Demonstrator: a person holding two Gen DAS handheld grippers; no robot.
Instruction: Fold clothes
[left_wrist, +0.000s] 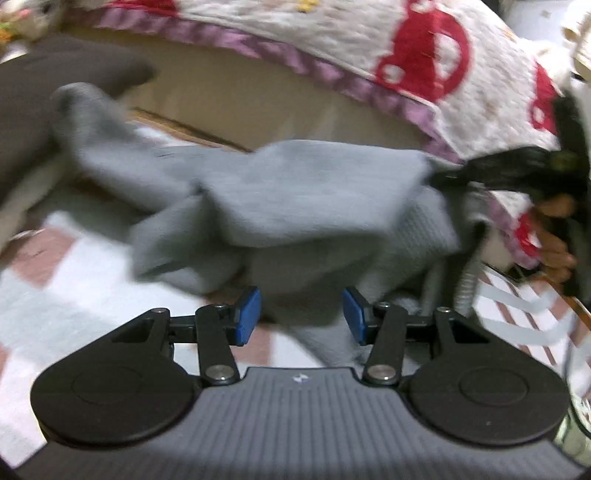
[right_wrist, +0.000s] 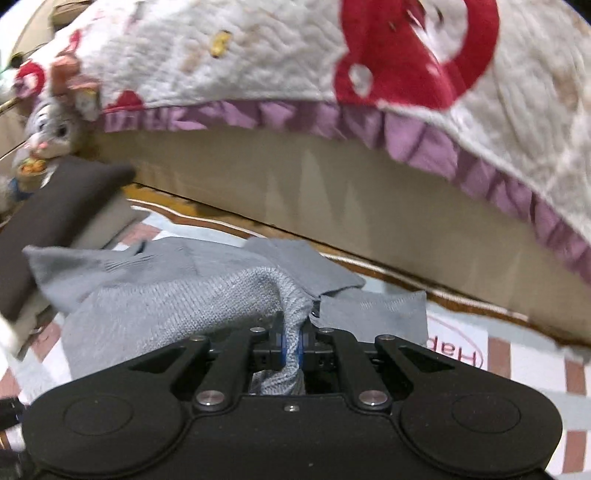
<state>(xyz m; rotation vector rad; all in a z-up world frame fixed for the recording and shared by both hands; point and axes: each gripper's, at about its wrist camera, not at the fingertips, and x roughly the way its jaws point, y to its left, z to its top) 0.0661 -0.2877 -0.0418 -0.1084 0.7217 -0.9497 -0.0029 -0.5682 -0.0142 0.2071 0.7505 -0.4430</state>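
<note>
A grey knit garment (left_wrist: 295, 206) lies crumpled on a checked mat, blurred in the left wrist view. My left gripper (left_wrist: 302, 317) is open, its blue pads (left_wrist: 248, 314) standing apart on either side of a hanging fold of the grey cloth, not pinching it. In the right wrist view the same grey garment (right_wrist: 166, 295) spreads to the left, and my right gripper (right_wrist: 291, 341) is shut on a bunched strip of it. That right gripper (left_wrist: 517, 166) also shows at the right edge of the left wrist view, pulling the garment's corner, with a hand (left_wrist: 557, 240) behind it.
A white quilt with red prints and a purple frill (right_wrist: 406, 74) drapes over a beige bed side (right_wrist: 295, 184) just behind the garment. A dark brown folded cloth (right_wrist: 55, 206) lies at the left, a plush rabbit (right_wrist: 51, 125) behind it. The checked mat (right_wrist: 517, 362) lies underneath.
</note>
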